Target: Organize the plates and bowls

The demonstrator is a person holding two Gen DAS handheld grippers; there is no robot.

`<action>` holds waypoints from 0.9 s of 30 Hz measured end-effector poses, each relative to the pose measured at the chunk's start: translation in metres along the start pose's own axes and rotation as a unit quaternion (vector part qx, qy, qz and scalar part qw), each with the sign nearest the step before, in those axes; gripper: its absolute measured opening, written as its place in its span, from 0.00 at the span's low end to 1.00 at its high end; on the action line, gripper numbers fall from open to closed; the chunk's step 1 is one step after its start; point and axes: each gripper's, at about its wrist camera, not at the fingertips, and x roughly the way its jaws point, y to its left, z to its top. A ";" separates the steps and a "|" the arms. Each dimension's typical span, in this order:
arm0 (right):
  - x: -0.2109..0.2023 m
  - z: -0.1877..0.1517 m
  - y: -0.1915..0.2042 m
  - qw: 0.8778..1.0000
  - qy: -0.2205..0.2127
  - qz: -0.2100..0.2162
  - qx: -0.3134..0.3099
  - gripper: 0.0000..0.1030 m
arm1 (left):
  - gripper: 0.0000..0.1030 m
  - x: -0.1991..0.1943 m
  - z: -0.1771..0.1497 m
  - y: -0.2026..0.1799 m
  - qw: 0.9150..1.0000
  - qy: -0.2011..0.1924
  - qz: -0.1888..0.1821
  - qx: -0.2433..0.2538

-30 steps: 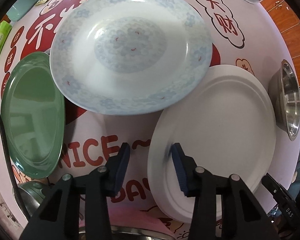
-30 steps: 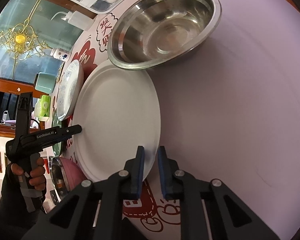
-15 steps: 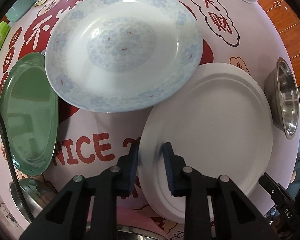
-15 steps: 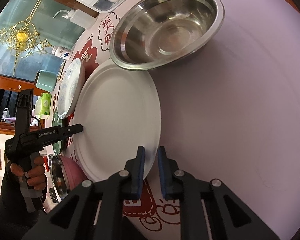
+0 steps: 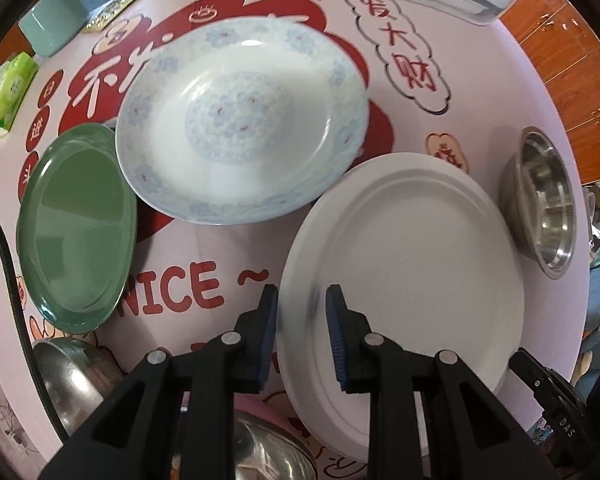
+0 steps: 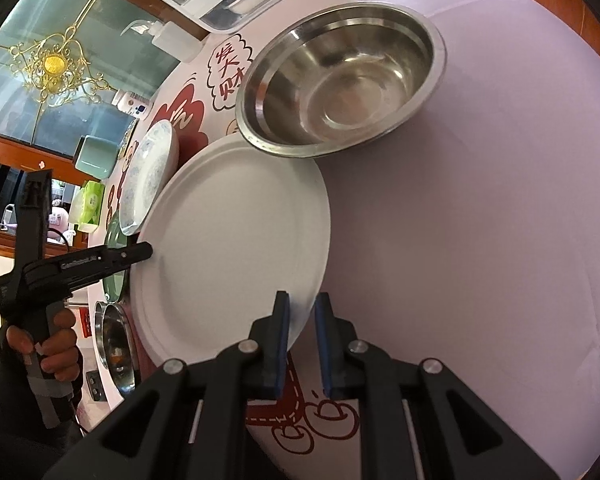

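**White plate gripped at 2 opposite edges**

We see the white plate [image 5: 412,256] over the pink printed table [image 6: 480,200], caught at 2 points on its rim. Our left gripper [image 5: 302,320] points straight down and is clamped on the plate's near-left edge; its jaws have just been closing, and the rim sits between the blue pads [image 5: 334,320]. Our right gripper [image 6: 302,334] is clamped on the opposite edge, with the rim thin between its pads.

Edges are tight on 3 sides. The floral plate [image 5: 240,120] overlaps the white plate's upper-left rim; whether they touch we cannot tell. The floral plate's left edge also lies over the green plate [image 5: 76,232]. At the white plate's far-right rim, a steel bowl [image 6: 340,80] stands just beside it, its lip meeting the plate's outline in the right wrist view. Below the left gripper, a pink bowl [image 5: 256,408] and another steel bowl [image 5: 68,376] crowd the near edge.

Open room lies to the right of the white plate in the right wrist view: bare pink table runs wide there. A small open strip also shows between the green plate and the white plate, across the "NICE" lettering [image 5: 176,288].
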 end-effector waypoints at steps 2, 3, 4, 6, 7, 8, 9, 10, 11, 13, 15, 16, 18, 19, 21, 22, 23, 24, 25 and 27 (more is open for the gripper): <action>-0.002 -0.002 0.000 1.000 -0.001 0.001 0.001 0.12 | 0.22 -0.007 -0.003 -0.001 1.000 -0.006 0.002 0.002; -0.004 -0.003 0.000 1.000 -0.002 0.001 0.002 0.12 | 0.22 -0.009 -0.005 -0.002 1.000 -0.008 0.002 0.002; -0.005 -0.004 -0.001 1.000 -0.002 0.001 0.003 0.12 | 0.22 -0.013 -0.007 -0.002 1.000 -0.011 0.001 0.001; -0.006 -0.005 0.000 1.000 -0.001 0.001 0.005 0.12 | 0.22 -0.027 -0.007 -0.006 1.000 -0.016 -0.001 0.000; -0.008 -0.006 -0.001 1.000 -0.001 0.001 0.005 0.12 | 0.22 -0.031 -0.011 -0.009 1.000 -0.020 -0.002 -0.001; -0.010 -0.007 0.000 1.000 -0.003 0.000 0.004 0.12 | 0.22 -0.035 -0.014 -0.011 1.000 -0.022 -0.002 -0.002; -0.011 -0.008 0.001 1.000 -0.005 0.000 0.002 0.12 | 0.22 -0.039 -0.016 -0.011 1.000 -0.026 -0.001 -0.001; -0.013 -0.009 0.002 1.000 -0.006 -0.001 -0.002 0.12 | 0.22 -0.045 -0.022 -0.011 1.000 -0.031 0.001 -0.002; -0.015 -0.010 0.004 1.000 -0.008 -0.001 -0.005 0.12 | 0.22 -0.047 -0.025 -0.010 0.999 -0.035 0.003 -0.003; -0.020 -0.014 0.006 1.000 -0.011 -0.001 -0.010 0.12 | 0.22 -0.056 -0.032 -0.011 0.999 -0.044 0.003 -0.007; -0.025 -0.017 0.008 1.000 -0.014 0.000 -0.013 0.12 | 0.22 -0.062 -0.041 -0.011 0.999 -0.050 0.002 -0.010; -0.028 -0.019 0.009 1.000 -0.017 0.002 -0.015 0.12 | 0.22 -0.066 -0.046 -0.010 0.999 -0.053 0.002 -0.012; -0.034 -0.024 0.013 1.000 -0.022 0.003 -0.021 0.12 | 0.22 -0.071 -0.056 -0.008 0.998 -0.057 0.002 -0.014; -0.038 -0.027 0.015 0.999 -0.025 0.003 -0.025 0.12 | 0.22 -0.075 -0.063 -0.006 0.998 -0.059 0.004 -0.014; -0.044 -0.033 0.020 0.999 -0.032 0.004 -0.032 0.12 | 0.22 -0.080 -0.073 -0.004 0.998 -0.062 0.006 -0.015; -0.049 -0.037 0.023 0.999 -0.037 0.003 -0.037 0.12 | 0.22 -0.083 -0.080 -0.002 0.998 -0.064 0.005 -0.017; -0.052 -0.040 0.025 0.998 -0.040 0.003 -0.040 0.12 | 0.22 -0.086 -0.085 0.000 0.998 -0.065 0.004 -0.020; -0.055 -0.043 0.028 0.998 -0.044 0.003 -0.045 0.12 | 0.22 -0.088 -0.090 0.002 0.997 -0.067 0.003 -0.023; -0.060 -0.048 0.032 0.998 -0.049 0.003 -0.050 0.12 | 0.22 -0.092 -0.097 0.004 0.997 -0.070 0.002 -0.026; -0.068 -0.056 0.036 0.997 -0.057 0.001 -0.058 0.12 | 0.22 -0.099 -0.111 0.009 0.997 -0.077 0.001 -0.029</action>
